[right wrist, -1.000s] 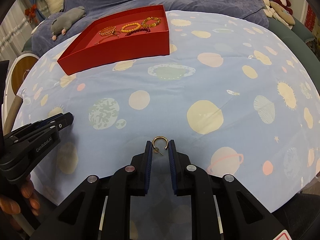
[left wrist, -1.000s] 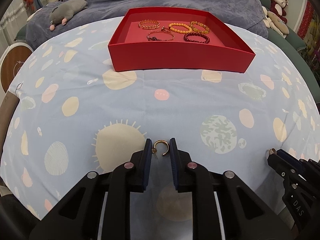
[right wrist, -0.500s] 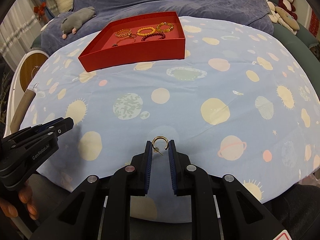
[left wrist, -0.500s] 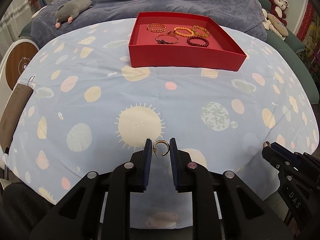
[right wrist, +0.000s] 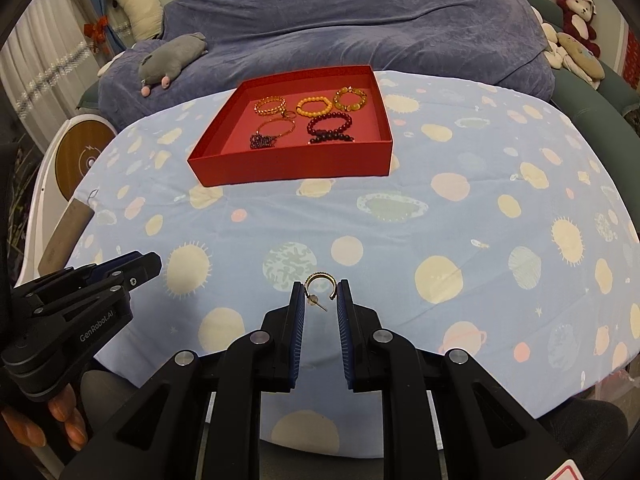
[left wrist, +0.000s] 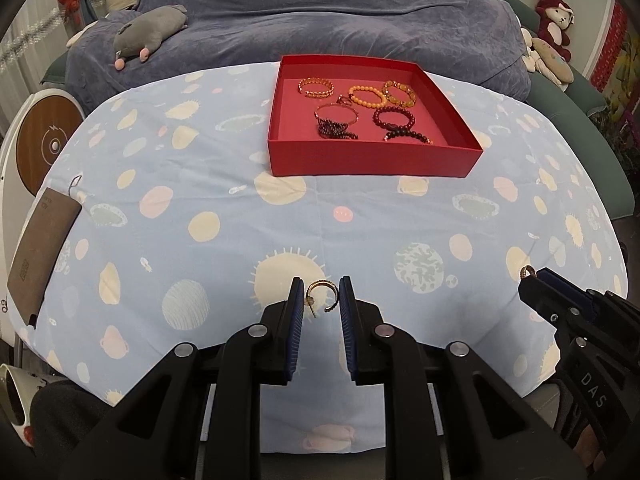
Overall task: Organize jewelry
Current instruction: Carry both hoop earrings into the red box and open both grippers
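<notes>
Across the round table's planet-print cloth [left wrist: 208, 168] nothing loose is left to see; the pale blue cover lies bare between the near edge and the red tray [left wrist: 372, 158], which sits well toward the far side, in front of a bed heaped with a blue-grey blanket [left wrist: 320, 12]. Compared with a second ago, both wrist views take in much more of the cloth and the tray looks smaller and farther below, so both hands have lifted clear of the surface together. Inside the tray lie the bracelets [left wrist: 362, 110]: gold, orange, amber and dark red beaded ones, apart from each other or just touching.

Nearer, the left gripper [left wrist: 322, 300] is clamped on a gold hoop earring [left wrist: 323, 294], the hoop spanning the narrow gap between the blue pads with its post pointing back toward the camera. The right gripper [right wrist: 320, 298] pinches a second hoop earring [right wrist: 319, 288] the same way. Each gripper also shows in the other's view: the right one at the edge with a glint of gold at its tip [left wrist: 528, 271], the left one as a black body held by fingers [right wrist: 60, 408].

Judging from this, the pick-up of the pair is done and the carry has begun; what remains is bringing both earrings over the tray wall and releasing them on the free red floor, probably at the near left, without dropping on the bracelets.
</notes>
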Available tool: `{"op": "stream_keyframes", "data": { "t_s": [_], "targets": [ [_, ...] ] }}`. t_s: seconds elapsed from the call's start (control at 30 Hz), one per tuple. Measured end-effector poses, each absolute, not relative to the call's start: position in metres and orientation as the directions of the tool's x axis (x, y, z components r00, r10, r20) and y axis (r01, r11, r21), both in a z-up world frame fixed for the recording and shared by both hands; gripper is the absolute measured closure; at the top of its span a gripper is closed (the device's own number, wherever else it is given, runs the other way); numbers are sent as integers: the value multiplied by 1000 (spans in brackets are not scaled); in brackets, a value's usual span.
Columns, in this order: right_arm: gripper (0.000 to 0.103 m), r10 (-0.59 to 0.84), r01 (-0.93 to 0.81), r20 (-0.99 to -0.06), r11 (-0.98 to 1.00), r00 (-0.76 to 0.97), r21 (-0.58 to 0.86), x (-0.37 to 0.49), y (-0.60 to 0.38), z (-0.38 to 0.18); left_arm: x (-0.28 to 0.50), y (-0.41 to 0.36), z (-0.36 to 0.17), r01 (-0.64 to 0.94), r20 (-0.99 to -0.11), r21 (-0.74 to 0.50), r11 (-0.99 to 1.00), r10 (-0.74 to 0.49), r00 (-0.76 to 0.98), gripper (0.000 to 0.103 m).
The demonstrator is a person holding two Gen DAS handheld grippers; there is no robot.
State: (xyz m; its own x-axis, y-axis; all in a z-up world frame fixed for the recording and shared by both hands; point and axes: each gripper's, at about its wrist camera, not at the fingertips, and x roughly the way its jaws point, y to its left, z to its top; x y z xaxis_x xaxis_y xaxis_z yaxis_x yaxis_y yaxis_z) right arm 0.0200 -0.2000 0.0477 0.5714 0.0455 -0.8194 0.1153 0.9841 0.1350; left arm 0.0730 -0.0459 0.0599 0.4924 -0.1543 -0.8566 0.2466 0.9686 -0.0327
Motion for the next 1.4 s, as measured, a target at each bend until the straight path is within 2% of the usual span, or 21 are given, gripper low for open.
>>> {"op": "stream_keyframes", "data": {
  "t_s": [0.73, 1.4],
  "targets": [
    [88, 58, 90, -766, 985, 641, 149, 141, -224, 81, 185, -69, 91, 241, -813, -46, 969, -176, 555, 85],
    [88, 54, 100, -790, 984, 610, 145, 252, -234, 36, 288, -101, 39, 229, -848, -14, 973, -133, 514, 85]
  ]
}}
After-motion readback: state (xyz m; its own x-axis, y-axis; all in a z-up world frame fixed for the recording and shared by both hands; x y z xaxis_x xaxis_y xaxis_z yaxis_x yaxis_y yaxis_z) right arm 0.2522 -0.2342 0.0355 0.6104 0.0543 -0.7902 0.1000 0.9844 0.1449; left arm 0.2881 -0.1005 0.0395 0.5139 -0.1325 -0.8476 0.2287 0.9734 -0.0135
